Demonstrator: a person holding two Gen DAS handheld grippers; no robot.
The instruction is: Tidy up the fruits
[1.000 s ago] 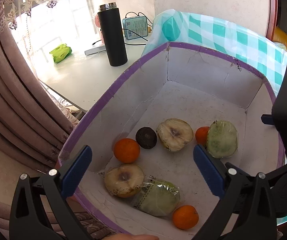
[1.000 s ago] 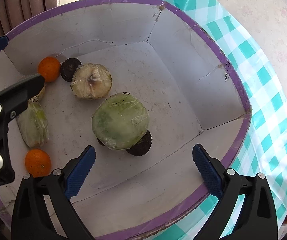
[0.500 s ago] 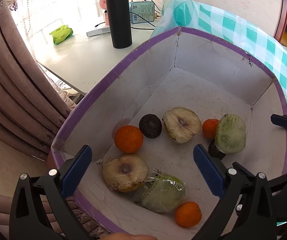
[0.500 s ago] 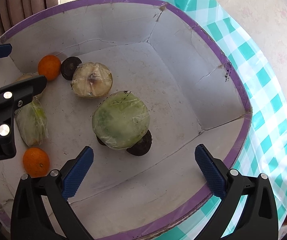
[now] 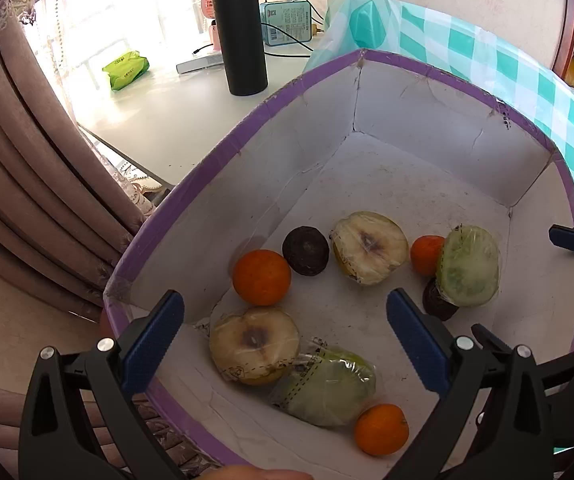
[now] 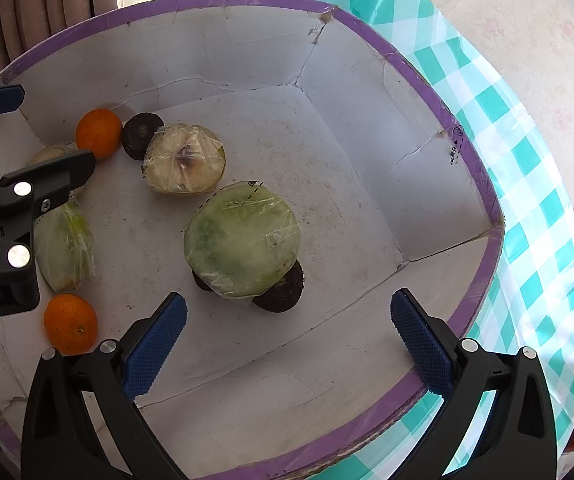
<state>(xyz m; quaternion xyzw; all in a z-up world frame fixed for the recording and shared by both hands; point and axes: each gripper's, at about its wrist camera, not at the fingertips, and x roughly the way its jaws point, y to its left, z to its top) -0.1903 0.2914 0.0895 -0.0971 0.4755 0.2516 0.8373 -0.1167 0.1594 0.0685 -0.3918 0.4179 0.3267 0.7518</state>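
Note:
A purple-rimmed white cardboard box (image 5: 191, 200) (image 6: 483, 184) holds the fruit. In the left wrist view I see three oranges (image 5: 261, 277), a dark round fruit (image 5: 306, 251), two wrapped pale fruit halves (image 5: 369, 247) (image 5: 254, 343) and two wrapped green halves (image 5: 469, 265) (image 5: 327, 386). In the right wrist view one green half (image 6: 242, 240) rests tilted on a dark fruit (image 6: 283, 292). My left gripper (image 5: 285, 338) hangs open over the box's near corner. My right gripper (image 6: 289, 338) is wide open above the box floor, empty.
A white table (image 5: 159, 112) beyond the box carries a black flask (image 5: 239, 28), a green packet (image 5: 125, 69) and a blue device with cables (image 5: 287, 22). A teal checked cloth (image 6: 527, 152) lies under the box. Brown curtains (image 5: 19, 152) hang at left.
The left wrist view has shifted, so the box and fruit sit further right and lower in it. The right gripper's jaws widened slightly; its view is otherwise unchanged.

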